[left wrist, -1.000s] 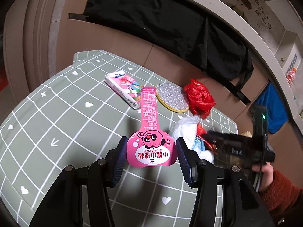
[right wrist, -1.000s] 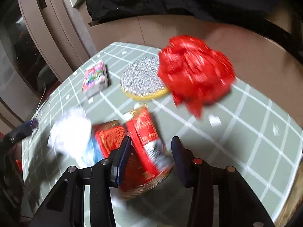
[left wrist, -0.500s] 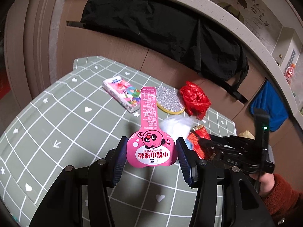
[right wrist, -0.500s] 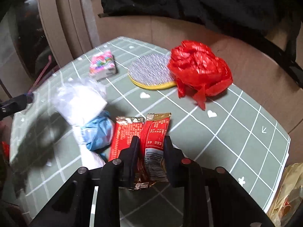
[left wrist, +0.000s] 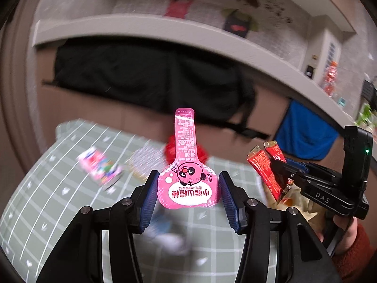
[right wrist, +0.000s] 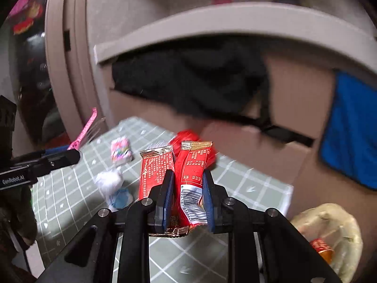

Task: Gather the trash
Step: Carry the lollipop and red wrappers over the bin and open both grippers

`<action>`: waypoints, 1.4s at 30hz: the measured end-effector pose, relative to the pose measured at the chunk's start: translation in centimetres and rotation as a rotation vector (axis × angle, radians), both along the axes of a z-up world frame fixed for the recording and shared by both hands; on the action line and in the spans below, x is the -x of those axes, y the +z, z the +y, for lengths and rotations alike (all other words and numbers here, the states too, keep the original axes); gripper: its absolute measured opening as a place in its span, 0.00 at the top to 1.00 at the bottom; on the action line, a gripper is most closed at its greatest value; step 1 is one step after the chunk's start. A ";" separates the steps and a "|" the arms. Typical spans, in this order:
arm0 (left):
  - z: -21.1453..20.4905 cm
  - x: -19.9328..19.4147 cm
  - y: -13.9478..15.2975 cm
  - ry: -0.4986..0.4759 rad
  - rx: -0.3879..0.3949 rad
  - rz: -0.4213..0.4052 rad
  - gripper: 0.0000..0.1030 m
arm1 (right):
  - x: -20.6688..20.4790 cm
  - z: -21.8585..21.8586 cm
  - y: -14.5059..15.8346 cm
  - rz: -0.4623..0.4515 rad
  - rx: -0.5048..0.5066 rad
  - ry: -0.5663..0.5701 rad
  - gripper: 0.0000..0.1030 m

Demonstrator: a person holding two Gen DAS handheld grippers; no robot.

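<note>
Left gripper [left wrist: 187, 188] pinching a glossy pink candy wrapper [left wrist: 187, 179], jaws clamped on its wide rounded bottom, with the long narrow neck sticking straight up between the ribbed blue pads [left wrist: 148, 198]. Cartoon bear face printed on the bulb part, white lettering below it. Whole thing hanging up off the table.

Right gripper [right wrist: 188, 198] squeezing two red foil snack wrappers [right wrist: 188, 172], jaws closed tight on the one with the barcode and the second one sitting just beside it on the outside of the left finger. Crimped metallic edges on top, gold-ish foil peeking out at the bottom. Also lifted clear of the table; same pair showing at the right side of the left wrist view [left wrist: 266, 169].

Lying on the green checked tablecloth [right wrist: 70, 188] with little white hearts:
- crumpled red plastic bag [right wrist: 188, 136], mostly hidden behind the wrappers
- small colorful tissue pack [right wrist: 120, 150], soft and rectangular
- wadded white tissue [right wrist: 109, 180] touching something light blue [right wrist: 121, 199], too blurry to name
- round sparkly silver disc [left wrist: 143, 162], badly motion-blurred

Thin yellowish plastic bag [right wrist: 329, 233] sitting off the table's right edge, something orange-red inside.
</note>
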State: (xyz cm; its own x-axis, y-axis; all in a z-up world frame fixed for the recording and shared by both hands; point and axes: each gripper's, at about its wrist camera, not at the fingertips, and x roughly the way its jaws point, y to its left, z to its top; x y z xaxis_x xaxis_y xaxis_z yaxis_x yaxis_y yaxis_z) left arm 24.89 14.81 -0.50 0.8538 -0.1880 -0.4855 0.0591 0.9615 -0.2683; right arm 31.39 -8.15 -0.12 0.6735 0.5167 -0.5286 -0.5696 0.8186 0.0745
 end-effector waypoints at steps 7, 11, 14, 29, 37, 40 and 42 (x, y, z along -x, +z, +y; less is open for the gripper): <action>-7.8 -2.2 3.8 -0.107 -0.036 -0.087 0.50 | 1.3 -8.3 4.1 -0.101 -0.065 -0.121 0.79; -12.0 -3.5 5.6 -0.166 -0.037 -0.126 0.50 | 2.1 -12.9 5.7 -0.158 -0.094 -0.201 0.79; -15.4 -4.3 6.7 -0.207 -0.054 -0.161 0.50 | 2.6 -16.5 6.6 -0.181 -0.116 -0.261 0.79; -26.6 -6.8 4.6 -0.365 -0.064 -0.129 0.50 | 3.8 -26.9 5.8 -0.190 -0.124 -0.437 0.79; -28.3 -7.5 2.7 -0.376 -0.086 -0.095 0.50 | 3.5 -28.1 4.1 -0.164 -0.141 -0.451 0.79; -28.6 -7.7 2.0 -0.380 -0.093 -0.080 0.50 | 3.1 -28.4 3.5 -0.147 -0.146 -0.454 0.79; -28.8 -7.8 1.4 -0.382 -0.098 -0.071 0.50 | 3.0 -28.5 3.2 -0.141 -0.145 -0.458 0.79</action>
